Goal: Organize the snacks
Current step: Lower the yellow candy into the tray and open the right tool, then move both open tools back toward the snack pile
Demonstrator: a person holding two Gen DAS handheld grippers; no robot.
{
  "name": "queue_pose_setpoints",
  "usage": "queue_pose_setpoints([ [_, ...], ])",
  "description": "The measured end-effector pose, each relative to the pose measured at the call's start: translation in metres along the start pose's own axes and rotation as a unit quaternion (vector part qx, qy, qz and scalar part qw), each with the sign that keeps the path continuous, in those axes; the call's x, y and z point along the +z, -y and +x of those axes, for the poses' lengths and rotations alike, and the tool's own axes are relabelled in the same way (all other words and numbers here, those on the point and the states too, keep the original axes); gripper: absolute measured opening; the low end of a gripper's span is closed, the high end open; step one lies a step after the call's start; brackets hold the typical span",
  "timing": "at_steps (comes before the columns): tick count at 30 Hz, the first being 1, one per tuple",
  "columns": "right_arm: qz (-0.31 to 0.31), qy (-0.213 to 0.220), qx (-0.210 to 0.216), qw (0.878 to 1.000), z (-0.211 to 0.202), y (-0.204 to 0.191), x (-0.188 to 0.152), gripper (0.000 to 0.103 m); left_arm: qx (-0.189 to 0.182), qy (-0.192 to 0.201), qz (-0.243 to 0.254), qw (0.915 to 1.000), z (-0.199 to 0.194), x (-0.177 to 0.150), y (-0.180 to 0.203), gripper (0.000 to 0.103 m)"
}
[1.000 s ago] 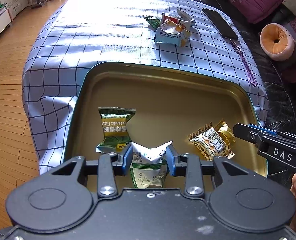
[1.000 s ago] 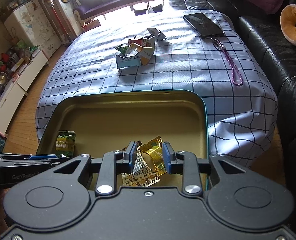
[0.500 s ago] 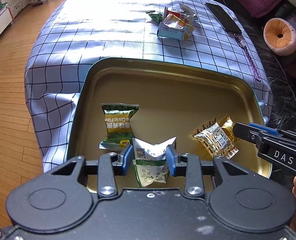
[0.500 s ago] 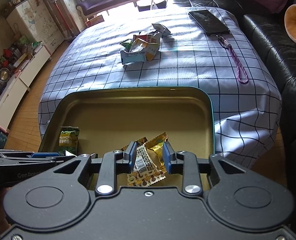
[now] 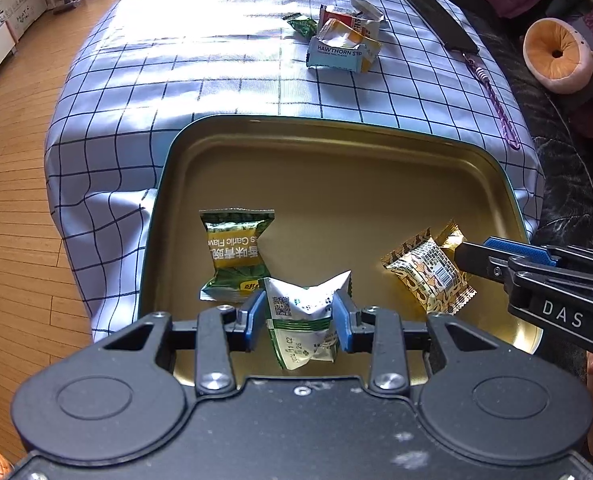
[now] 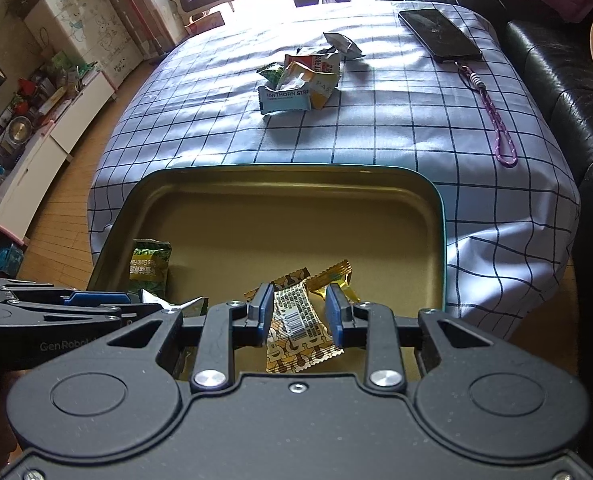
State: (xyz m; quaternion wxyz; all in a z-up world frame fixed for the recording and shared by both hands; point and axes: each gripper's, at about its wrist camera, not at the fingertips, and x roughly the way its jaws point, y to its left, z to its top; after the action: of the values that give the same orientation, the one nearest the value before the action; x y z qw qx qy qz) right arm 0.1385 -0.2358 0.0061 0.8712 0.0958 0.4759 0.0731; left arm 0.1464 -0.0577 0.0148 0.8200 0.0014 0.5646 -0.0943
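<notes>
A gold tin tray (image 5: pixel 336 168) sits at the near edge of the checked tablecloth. My left gripper (image 5: pixel 298 314) stands over its near edge, jaws partly open around a white-green snack packet (image 5: pixel 302 320) that lies in the tray. A green garlic-flavour packet (image 5: pixel 234 254) lies just left of it. My right gripper (image 6: pixel 298 312) has its jaws partly open around a brown-gold packet (image 6: pixel 296 324), which rests in the tray; a gold packet (image 6: pixel 334 278) lies behind it. A pile of loose snacks (image 5: pixel 342 40) lies on the cloth beyond the tray, also seen in the right wrist view (image 6: pixel 302 80).
A black phone (image 6: pixel 438 34) with a purple lanyard (image 6: pixel 496 128) lies on the cloth at the right. A black leather sofa (image 6: pixel 568 92) with an orange cushion (image 5: pixel 556 54) runs along the right. Wood floor (image 5: pixel 12 160) and white cabinets (image 6: pixel 56 120) are to the left.
Both grippers have pulled back and up slightly from the tray. The jaws have widened a little and both packets now lie loose in the tray.
</notes>
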Motion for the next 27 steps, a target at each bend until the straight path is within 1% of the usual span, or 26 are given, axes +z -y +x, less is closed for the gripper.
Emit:
queue_pose_setpoints([
  [4, -0.01, -0.002, 0.001, 1.0, 0.001, -0.003, 0.004, 0.04, 0.005, 0.004, 0.004, 1.0, -0.002, 0.004, 0.001, 0.035],
  [11, -0.016, 0.001, 0.002, 1.0, 0.001, -0.005, 0.013, 0.04, 0.002, 0.017, 0.008, 0.9998, -0.007, 0.011, 0.0, 0.035],
  [18, -0.016, 0.008, 0.003, 1.0, 0.001, -0.005, 0.022, 0.04, 0.005, 0.034, 0.0, 0.9994, -0.01, 0.024, -0.007, 0.035],
  [27, -0.019, 0.011, 0.005, 1.0, 0.007, -0.008, 0.035, 0.04, 0.015, 0.046, -0.018, 0.9987, -0.005, 0.042, -0.019, 0.035],
])
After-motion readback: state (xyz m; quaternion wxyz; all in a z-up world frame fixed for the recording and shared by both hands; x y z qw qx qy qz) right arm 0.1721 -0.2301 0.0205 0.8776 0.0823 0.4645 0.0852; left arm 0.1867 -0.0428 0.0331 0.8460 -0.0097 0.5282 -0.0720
